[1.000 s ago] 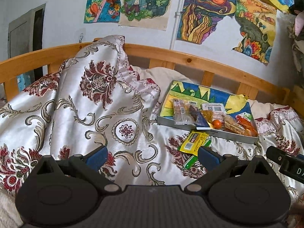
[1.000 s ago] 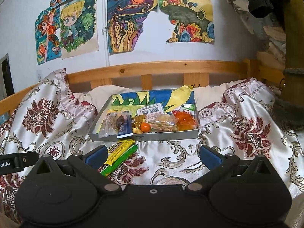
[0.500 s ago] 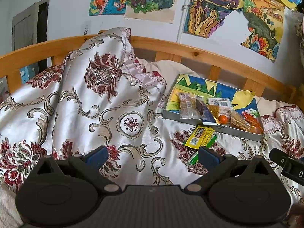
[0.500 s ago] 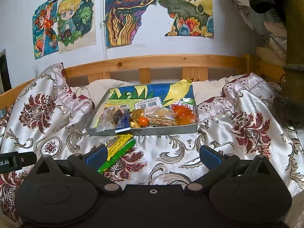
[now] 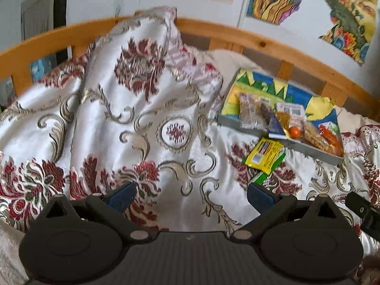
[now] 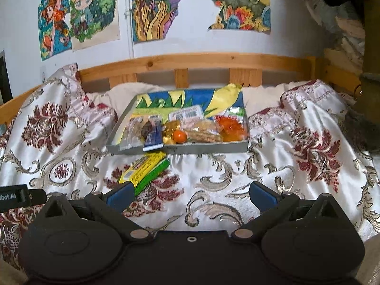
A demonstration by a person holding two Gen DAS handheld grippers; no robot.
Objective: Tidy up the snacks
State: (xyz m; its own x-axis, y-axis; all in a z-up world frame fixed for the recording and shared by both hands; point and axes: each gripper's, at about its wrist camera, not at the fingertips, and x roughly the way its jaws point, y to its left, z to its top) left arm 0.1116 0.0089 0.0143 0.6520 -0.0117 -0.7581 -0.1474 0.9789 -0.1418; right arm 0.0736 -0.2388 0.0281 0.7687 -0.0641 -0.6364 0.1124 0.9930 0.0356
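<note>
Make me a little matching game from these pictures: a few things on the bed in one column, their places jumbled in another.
Things:
1. yellow packet
2. small orange fruit
3. dark blue packet
4. right gripper

Places:
A. inside the tray, near its front wall
B. on the bedspread, before the tray
C. poking over the tray's front wall
D. open above the bedspread

Pairs: 1-B, 2-A, 3-C, 4-D
</note>
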